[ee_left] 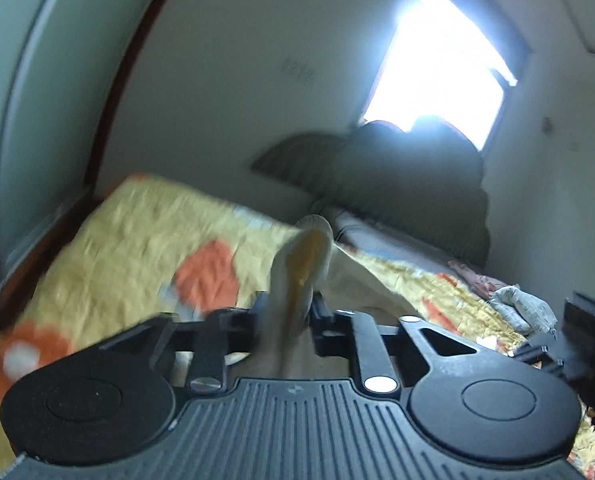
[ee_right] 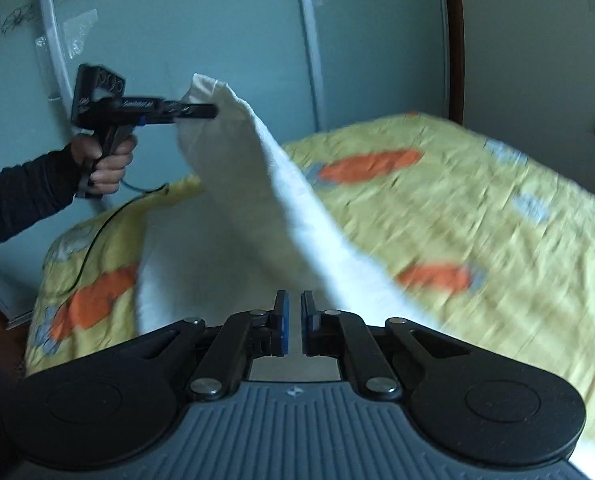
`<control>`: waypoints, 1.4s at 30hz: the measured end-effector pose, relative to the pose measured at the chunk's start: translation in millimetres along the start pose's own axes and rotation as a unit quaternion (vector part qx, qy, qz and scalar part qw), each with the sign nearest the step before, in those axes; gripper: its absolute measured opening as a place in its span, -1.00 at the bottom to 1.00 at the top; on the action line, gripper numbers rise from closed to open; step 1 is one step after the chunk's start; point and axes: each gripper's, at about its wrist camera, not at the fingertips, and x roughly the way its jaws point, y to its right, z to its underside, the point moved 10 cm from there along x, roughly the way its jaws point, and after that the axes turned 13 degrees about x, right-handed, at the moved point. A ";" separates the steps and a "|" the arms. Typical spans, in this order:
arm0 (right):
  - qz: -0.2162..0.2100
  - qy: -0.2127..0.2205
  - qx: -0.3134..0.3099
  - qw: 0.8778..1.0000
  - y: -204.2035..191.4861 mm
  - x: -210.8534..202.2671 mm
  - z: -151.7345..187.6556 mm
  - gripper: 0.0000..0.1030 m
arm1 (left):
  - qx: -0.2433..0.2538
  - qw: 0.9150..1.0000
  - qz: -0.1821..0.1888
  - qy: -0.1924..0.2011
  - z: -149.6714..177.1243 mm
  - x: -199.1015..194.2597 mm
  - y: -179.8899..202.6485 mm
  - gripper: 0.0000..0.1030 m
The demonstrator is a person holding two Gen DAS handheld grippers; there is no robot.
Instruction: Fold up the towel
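A white towel [ee_right: 257, 208] rises from the yellow bedspread [ee_right: 457, 208] to a lifted corner at upper left. My left gripper [ee_right: 213, 111], held by a hand [ee_right: 109, 164] in a dark sleeve, is clamped on that corner. In the left wrist view the bunched towel [ee_left: 301, 264] fills the gap between the left gripper's [ee_left: 287, 308] fingers. My right gripper [ee_right: 294, 300] is low over the towel's near part, blue pads almost together with nothing visible between them. The towel's edge runs past its right finger.
The bed has a yellow cover with orange patches [ee_left: 129, 240]. Pale sliding wardrobe doors [ee_right: 217, 40] stand behind it. Dark green bedding [ee_left: 409, 184] is piled under a bright window [ee_left: 437, 64]. A grey cloth [ee_left: 517, 304] lies at the bed's right. A thin cable [ee_right: 97, 240] hangs from the left hand.
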 end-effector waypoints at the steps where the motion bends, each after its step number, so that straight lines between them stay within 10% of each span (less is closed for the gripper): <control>1: 0.001 -0.002 0.011 1.000 -1.6 5.3 7.6 -0.89 | -0.005 1.000 -0.010 -0.013 9.3 -4.9 -1.9 -0.07; 5: 0.008 0.003 0.025 1.000 -2.5 18.5 13.2 -0.90 | -0.035 0.998 -0.044 -0.031 33.5 -39.0 -3.8 0.42; 10: -0.007 0.034 0.086 0.996 7.0 12.5 -3.5 -0.87 | -0.084 0.994 -0.065 -0.020 52.5 -86.6 1.9 0.52; 15: -0.071 0.079 0.322 0.941 47.9 -9.2 1.9 -0.72 | -0.149 0.985 -0.086 -0.004 75.6 -117.0 15.5 0.56; 19: -0.066 0.100 0.450 0.885 78.5 -26.8 35.7 0.56 | -0.187 0.979 -0.077 0.023 81.7 -126.4 35.4 0.56; 20: -0.057 0.105 0.467 0.876 84.6 -29.8 42.0 0.61 | -0.195 0.978 -0.072 0.031 80.9 -126.6 40.0 0.56; 27: -0.021 0.127 0.560 0.819 123.2 -18.7 63.4 0.53 | -0.264 0.963 -0.022 0.052 77.2 -106.5 69.0 0.60; 29: -0.014 0.124 0.574 0.809 129.1 -8.4 65.9 0.13 | -0.271 0.961 -0.020 0.051 79.5 -101.0 74.7 0.65; 35: 0.000 0.135 0.558 0.819 130.7 7.3 62.5 -0.69 | -0.338 0.941 -0.026 0.025 103.1 -87.7 75.8 0.67; 42: -0.021 0.192 0.531 0.825 122.4 -19.0 37.9 -0.91 | -0.396 0.918 -0.025 0.020 115.0 -83.0 78.1 0.72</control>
